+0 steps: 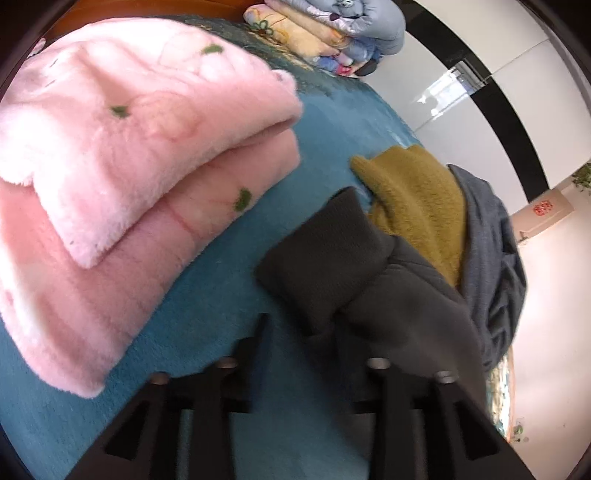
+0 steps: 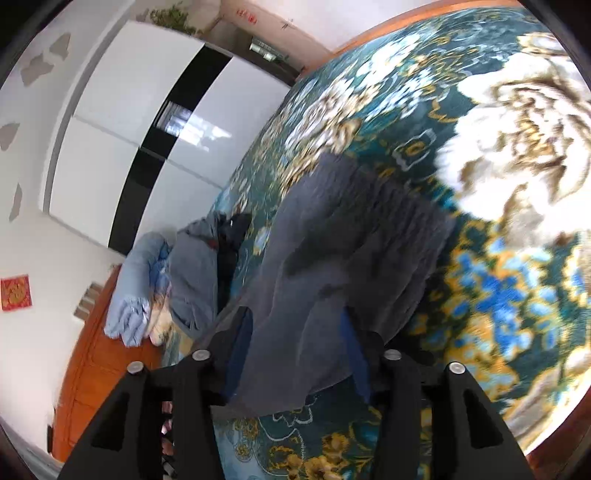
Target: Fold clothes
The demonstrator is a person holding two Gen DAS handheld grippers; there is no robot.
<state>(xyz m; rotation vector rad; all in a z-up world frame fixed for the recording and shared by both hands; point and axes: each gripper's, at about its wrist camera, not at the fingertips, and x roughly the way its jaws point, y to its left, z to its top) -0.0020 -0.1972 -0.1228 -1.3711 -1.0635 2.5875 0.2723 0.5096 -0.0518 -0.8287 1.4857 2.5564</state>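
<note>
In the left wrist view a dark grey quilted garment (image 1: 351,273) lies on the blue bed cover (image 1: 207,314), its cuffed sleeve end pointing up left. My left gripper (image 1: 301,332) stands open just short of that cuff, the right finger against the cloth. A mustard fleece garment (image 1: 417,206) and a blue-grey garment (image 1: 495,273) lie behind it. In the right wrist view my right gripper (image 2: 297,328) has grey-blue cloth (image 2: 354,236) between its fingers; the cloth trails away over the floral bed cover (image 2: 498,288).
A folded pink fleece blanket (image 1: 129,158) lies left of the left gripper. Stacked quilts (image 1: 332,29) sit at the bed's far end. A pile of blue-grey bedding (image 2: 177,280) lies at the left in the right wrist view, by the wooden bed frame (image 2: 96,365).
</note>
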